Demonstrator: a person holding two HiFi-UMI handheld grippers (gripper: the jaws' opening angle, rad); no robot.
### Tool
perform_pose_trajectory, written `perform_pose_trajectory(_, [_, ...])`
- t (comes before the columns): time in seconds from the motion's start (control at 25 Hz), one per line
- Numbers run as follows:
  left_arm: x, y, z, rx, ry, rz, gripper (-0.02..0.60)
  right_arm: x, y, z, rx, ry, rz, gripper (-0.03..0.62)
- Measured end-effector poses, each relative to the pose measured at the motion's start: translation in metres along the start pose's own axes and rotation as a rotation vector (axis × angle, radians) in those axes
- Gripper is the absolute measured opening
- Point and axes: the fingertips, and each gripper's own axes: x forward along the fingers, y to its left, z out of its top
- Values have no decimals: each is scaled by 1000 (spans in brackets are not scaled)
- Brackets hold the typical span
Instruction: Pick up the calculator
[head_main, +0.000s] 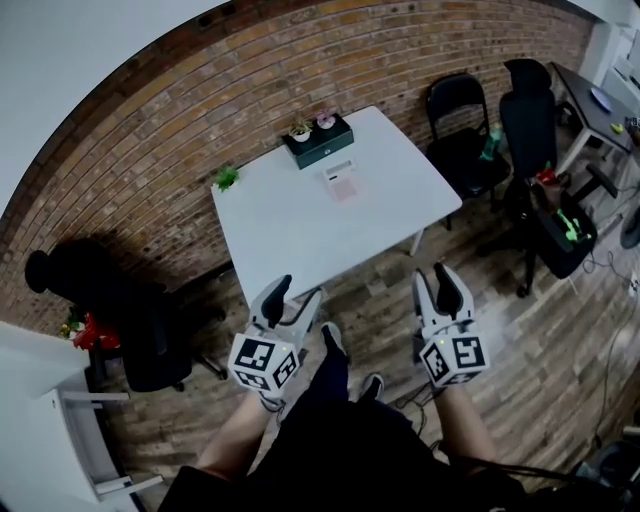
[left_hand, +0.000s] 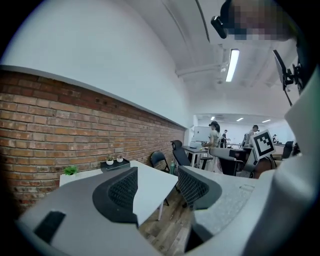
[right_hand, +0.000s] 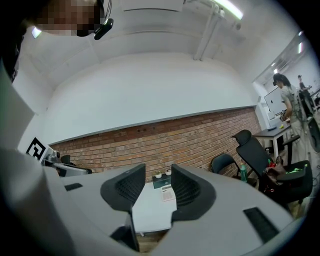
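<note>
Left tool (head_main: 297, 297) spread | right tool (head_main: 437, 281) spread | calculator (head_main: 342, 184) on table (head_main: 270, 222)

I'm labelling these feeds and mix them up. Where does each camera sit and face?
Head view: on the person's head, looking steeply down at the white table; left gripper, right gripper, forearms and shoes show.
Left gripper view: on that gripper, facing along its open jaws toward the table's corner and brick wall.
Right gripper view: on that gripper, facing along its open jaws at the table and calculator.
Shared: all show the table.
</note>
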Motion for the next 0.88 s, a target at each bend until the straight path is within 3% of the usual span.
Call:
perform_pose_trajectory(0.28, [55, 35, -9, -41, 6, -51, 239, 39, -19, -1, -19, 18, -59, 160])
perform_pose_trajectory(0.56, [132, 85, -4, -62, 15, -123, 239, 114, -44, -9, -35, 67, -122, 140])
perform_pose_trajectory(0.72, [164, 122, -5, -66, 32, -134, 239, 157, -38, -13, -58, 112, -119, 139])
perform_pose_trajectory(0.88, [187, 157, -11, -126, 45, -146, 239, 197, -31, -17, -66, 154, -111, 138])
